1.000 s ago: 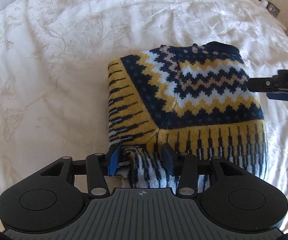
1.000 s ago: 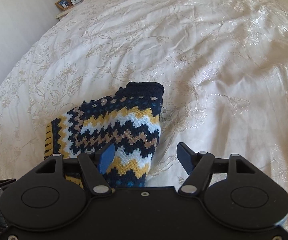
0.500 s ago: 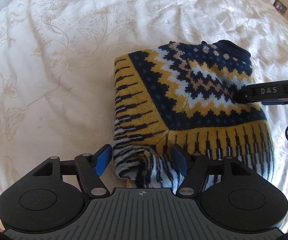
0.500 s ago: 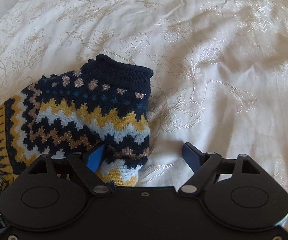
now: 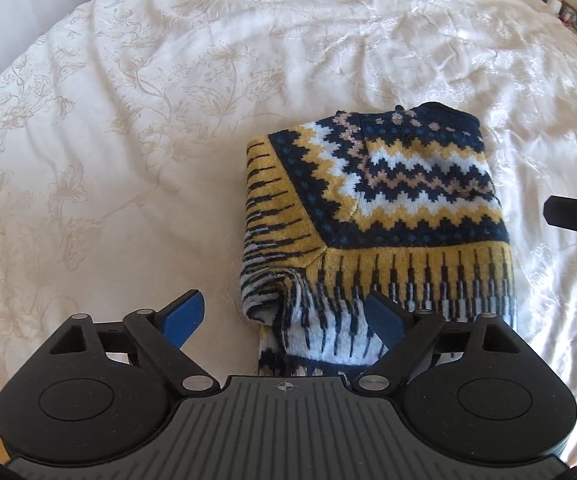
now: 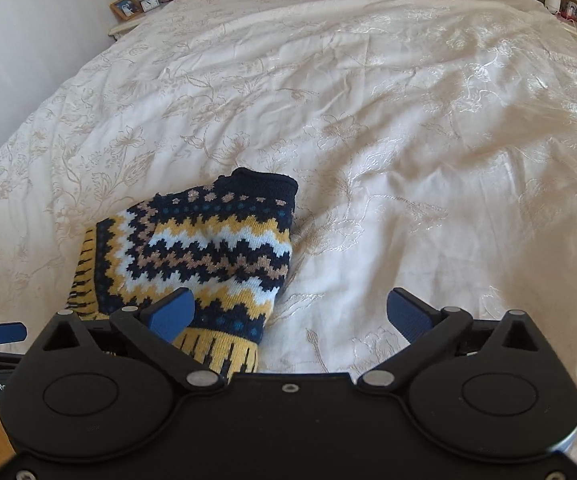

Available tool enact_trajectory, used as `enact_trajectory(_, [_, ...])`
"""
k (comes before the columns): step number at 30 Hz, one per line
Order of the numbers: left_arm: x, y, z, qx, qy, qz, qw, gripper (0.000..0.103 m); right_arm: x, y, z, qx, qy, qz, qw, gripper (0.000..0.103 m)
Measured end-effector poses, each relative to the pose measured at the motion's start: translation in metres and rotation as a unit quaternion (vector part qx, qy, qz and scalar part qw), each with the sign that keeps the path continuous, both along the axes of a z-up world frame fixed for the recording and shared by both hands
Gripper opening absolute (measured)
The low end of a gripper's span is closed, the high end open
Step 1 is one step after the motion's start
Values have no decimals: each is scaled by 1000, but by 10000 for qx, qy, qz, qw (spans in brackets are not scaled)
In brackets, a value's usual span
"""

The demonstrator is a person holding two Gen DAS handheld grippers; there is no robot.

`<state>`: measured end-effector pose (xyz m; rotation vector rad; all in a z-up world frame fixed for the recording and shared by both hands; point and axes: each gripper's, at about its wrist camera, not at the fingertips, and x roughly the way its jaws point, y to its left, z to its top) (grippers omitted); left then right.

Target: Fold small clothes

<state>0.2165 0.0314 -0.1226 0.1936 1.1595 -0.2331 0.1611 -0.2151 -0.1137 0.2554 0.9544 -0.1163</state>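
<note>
Sweater (image 5: pixel 376 216) folded into compact bundle, near centre of bedspread (image 5: pixel 128 120). Left gripper (image 5: pixel 284 316) w/ fingers apart, nothing held; right gripper (image 6: pixel 288 314) likewise spread & empty. Looked abt done; near-left corner bunched, maybe needed tidying.

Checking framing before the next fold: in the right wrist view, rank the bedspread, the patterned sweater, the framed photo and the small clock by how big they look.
1. bedspread, fills most of the view.
2. patterned sweater, near the camera, which enlarges it.
3. framed photo and small clock: both tiny and far away, too alike to rank.
</note>
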Motion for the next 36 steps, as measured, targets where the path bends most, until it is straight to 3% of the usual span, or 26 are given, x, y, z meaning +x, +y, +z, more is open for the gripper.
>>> enact_trajectory(8, [-27, -8, 24, 61, -10, 48, 10000, 96, -36, 0, 16, 94, 40, -150, 9998, 102])
enact_trajectory(17, [-58, -6, 36, -44, 117, 96, 9999, 96, -67, 18, 26, -263, 47, 18, 9996, 102])
enact_trajectory(36, [-92, -5, 52, -30, 19, 47, 10000, 95, -97, 35, 30, -251, 17, 184, 9995, 102])
